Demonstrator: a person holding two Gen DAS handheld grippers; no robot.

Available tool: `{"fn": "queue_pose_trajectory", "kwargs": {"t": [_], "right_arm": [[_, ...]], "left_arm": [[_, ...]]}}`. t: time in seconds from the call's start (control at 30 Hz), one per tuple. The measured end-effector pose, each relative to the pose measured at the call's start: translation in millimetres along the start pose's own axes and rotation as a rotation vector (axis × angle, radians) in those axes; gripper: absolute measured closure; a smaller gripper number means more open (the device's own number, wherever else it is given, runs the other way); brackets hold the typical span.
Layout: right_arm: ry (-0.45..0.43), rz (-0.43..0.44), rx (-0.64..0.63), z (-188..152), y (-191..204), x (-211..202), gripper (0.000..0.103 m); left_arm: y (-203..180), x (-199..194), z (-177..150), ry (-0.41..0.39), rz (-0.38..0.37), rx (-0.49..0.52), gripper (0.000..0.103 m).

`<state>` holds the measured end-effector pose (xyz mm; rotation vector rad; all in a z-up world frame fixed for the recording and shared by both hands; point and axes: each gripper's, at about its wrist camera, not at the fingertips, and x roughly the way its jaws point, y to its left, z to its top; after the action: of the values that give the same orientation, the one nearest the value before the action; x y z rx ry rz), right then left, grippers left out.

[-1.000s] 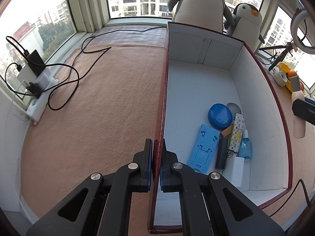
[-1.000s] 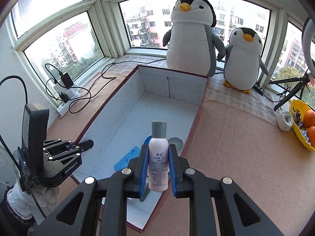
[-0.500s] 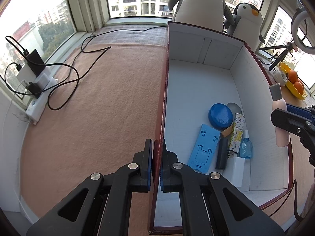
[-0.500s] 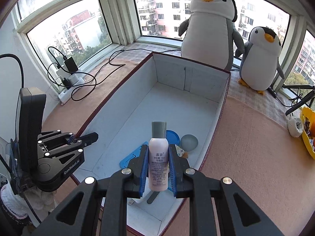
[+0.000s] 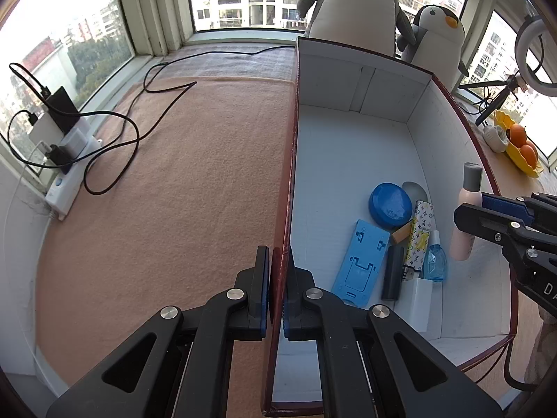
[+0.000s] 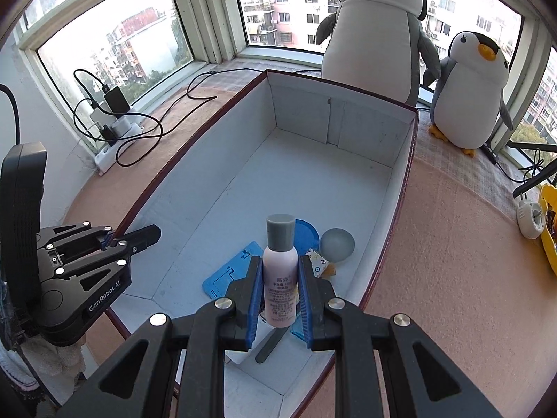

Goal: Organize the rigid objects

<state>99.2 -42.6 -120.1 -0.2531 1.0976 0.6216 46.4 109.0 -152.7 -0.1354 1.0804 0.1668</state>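
A pale pink bottle (image 6: 280, 278) with a grey cap stands upright between the pads of my right gripper (image 6: 278, 299), which is shut on it above the near end of the open white box (image 6: 216, 202). From the left wrist the same bottle (image 5: 464, 223) hangs over the box's right side, held by the right gripper (image 5: 470, 214). My left gripper (image 5: 276, 289) is shut on the box's dark red left wall (image 5: 290, 160). Inside lie a blue round lid (image 5: 390, 203), a blue phone stand (image 5: 363, 261), a patterned stick (image 5: 419, 235), a small blue spray bottle (image 5: 435, 261), a dark bar (image 5: 391, 271) and a white block (image 5: 419, 299).
Two plush penguins (image 6: 376, 35) (image 6: 471, 90) stand behind the box at the window. A power strip with chargers and black cables (image 5: 66, 153) lies on the pink mat (image 5: 174, 191) at left. A yellow dish with oranges (image 5: 520, 142) sits at right.
My right gripper has carried the pink bottle down and inward over the box's near end. The left gripper and the box have stayed still.
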Motion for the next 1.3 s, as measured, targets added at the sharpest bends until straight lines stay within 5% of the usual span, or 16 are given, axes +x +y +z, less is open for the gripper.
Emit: {"fn": "queue_pose_trajectory", "kwargs": {"t": [0.5, 0.7, 1.3], "right_arm": [[0.014, -0.008, -0.033, 0, 4, 6, 0.085], [-0.011, -0.02, -0.05, -1, 6, 1, 0.057], [-0.081, 0.005, 0.019, -9, -9, -35, 0.056]], "left_arm": [[1, 1, 1, 0.002, 0.0, -0.001, 0.099], [1, 1, 1, 0.001, 0.0, 0.0, 0.099], [2, 1, 2, 0.003, 0.003, 0.006, 0.099]]}}
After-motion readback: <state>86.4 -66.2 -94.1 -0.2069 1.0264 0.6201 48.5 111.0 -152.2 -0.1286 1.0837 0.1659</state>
